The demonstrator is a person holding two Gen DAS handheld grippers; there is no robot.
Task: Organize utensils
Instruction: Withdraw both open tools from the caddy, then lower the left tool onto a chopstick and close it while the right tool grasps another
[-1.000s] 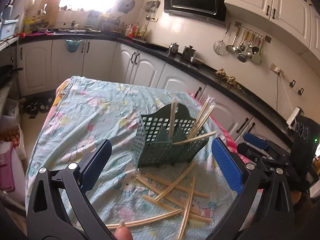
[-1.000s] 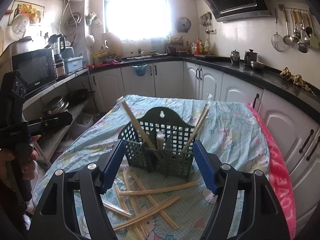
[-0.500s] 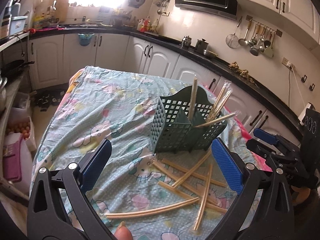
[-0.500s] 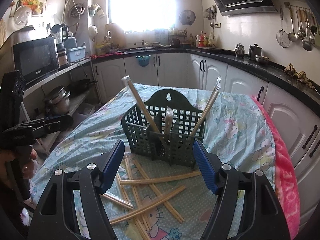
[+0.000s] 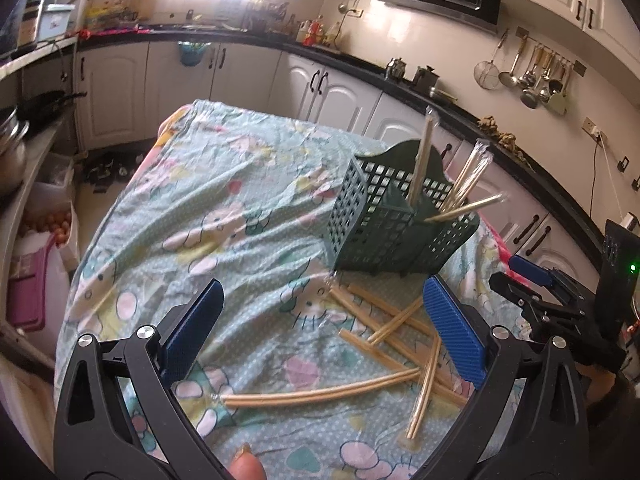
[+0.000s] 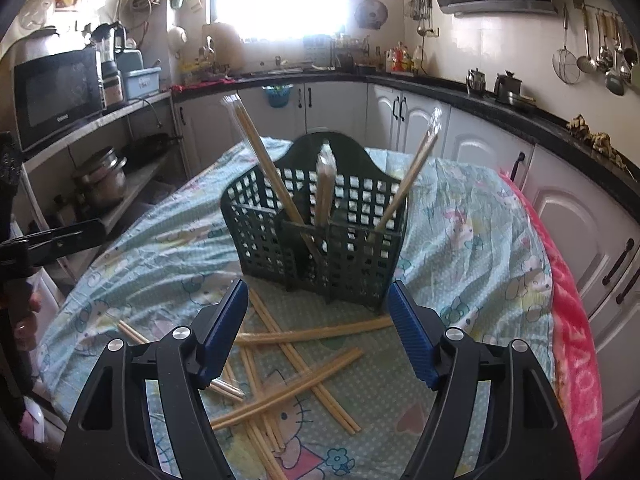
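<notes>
A dark green slotted utensil basket [image 5: 384, 224] [image 6: 320, 232] stands on the table and holds a few wrapped chopstick pairs leaning upright. Several more wrapped chopsticks [image 5: 384, 332] [image 6: 292, 356] lie scattered on the cloth in front of it. My left gripper [image 5: 320, 332] is open and empty, above the cloth to the left of the pile. My right gripper [image 6: 316, 332] is open and empty, just above the pile in front of the basket. The right gripper also shows at the right edge of the left wrist view [image 5: 540, 292].
The table wears a light green cartoon-print cloth [image 5: 224, 216] with a pink towel [image 6: 572, 320] along its right side. White cabinets with a black counter [image 6: 500, 104] run behind. A shelf with a microwave [image 6: 56, 92] and pots stands left.
Both grippers have pulled back and shifted left relative to the basket, so the basket now sits further right in the left wrist view. The chopsticks have not moved.
</notes>
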